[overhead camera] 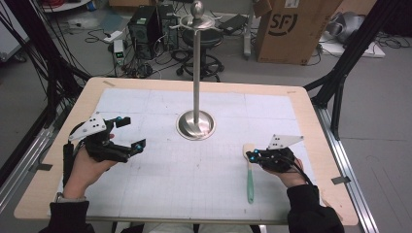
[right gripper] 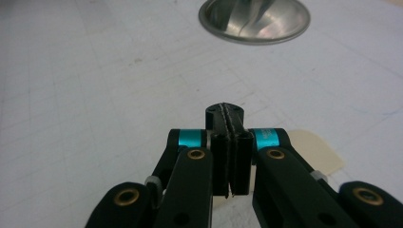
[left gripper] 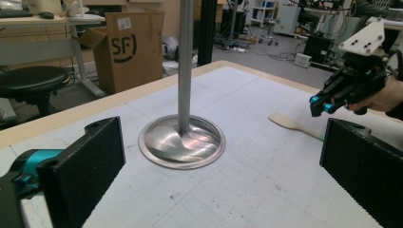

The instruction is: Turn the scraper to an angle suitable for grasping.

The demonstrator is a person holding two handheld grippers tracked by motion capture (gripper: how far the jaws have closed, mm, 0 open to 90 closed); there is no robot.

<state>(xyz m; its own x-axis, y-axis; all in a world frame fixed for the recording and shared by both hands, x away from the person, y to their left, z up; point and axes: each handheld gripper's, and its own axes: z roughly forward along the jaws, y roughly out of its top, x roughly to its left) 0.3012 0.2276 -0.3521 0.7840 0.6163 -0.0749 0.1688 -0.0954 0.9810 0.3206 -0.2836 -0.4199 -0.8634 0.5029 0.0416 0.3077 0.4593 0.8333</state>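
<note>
Closed right gripper [right gripper: 229,156] hovers over spatula [overhead camera: 249,170] near stand's empty base [overhead camera: 196,125].

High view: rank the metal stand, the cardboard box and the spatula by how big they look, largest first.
1. Metal stand, tallest in frame, from the base on the table to the ball on top.
2. Cardboard box, cut off by the top edge and farther away, so its rank against the stand is unsure.
3. Spatula, clearly smallest.

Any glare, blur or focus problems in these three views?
High view: even light, slightly soft. Left gripper view: the stand base glares mildly and the near jaws are soft. Right gripper view: the right gripper is sharp, while the stand base and spatula behind are out of focus.
</note>
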